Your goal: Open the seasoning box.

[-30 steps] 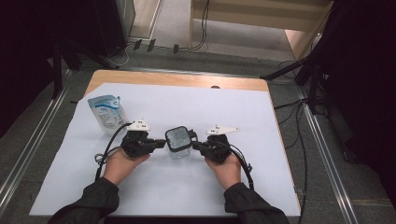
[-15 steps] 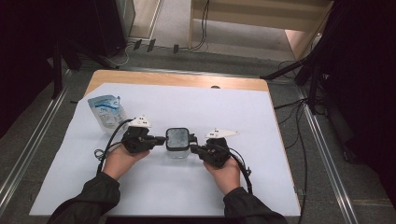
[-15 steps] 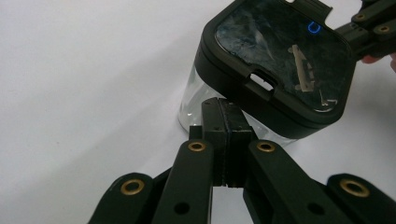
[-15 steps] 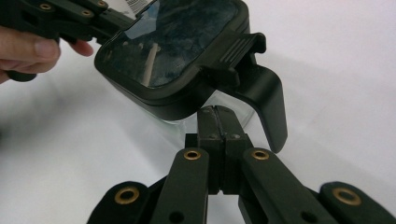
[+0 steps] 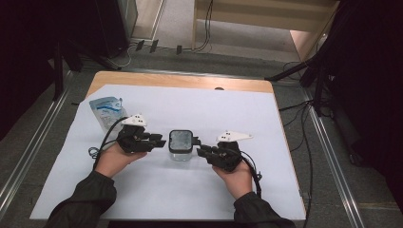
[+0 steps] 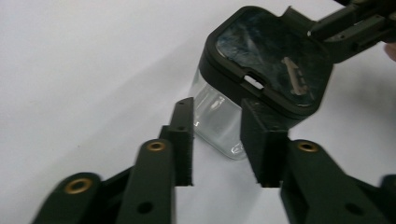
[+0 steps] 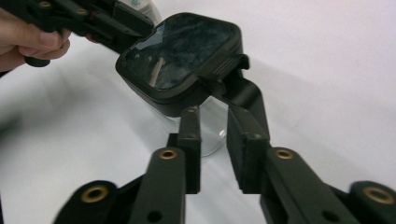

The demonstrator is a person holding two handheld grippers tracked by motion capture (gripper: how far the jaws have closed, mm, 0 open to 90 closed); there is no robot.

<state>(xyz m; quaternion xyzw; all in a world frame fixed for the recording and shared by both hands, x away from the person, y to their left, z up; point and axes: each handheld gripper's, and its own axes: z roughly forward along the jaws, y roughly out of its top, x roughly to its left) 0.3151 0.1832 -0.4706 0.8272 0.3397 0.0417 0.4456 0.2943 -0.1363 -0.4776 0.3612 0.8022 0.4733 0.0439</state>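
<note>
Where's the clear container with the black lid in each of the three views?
High view: the container stands mid-table between both grippers.
Left gripper view: upper right of centre, just beyond the jaws.
Right gripper view: upper centre, just beyond the jaws.
Shared landmark: its glossy black lid.

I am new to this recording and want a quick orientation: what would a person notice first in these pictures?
First, the clear square container with a black lid standing in the middle of the white sheet, with the left gripper and the right gripper at its two sides. Their fingers have just been opening and grip nothing. Farther left, near the sheet's far corner, lies a pale blue plastic pouch.
</note>
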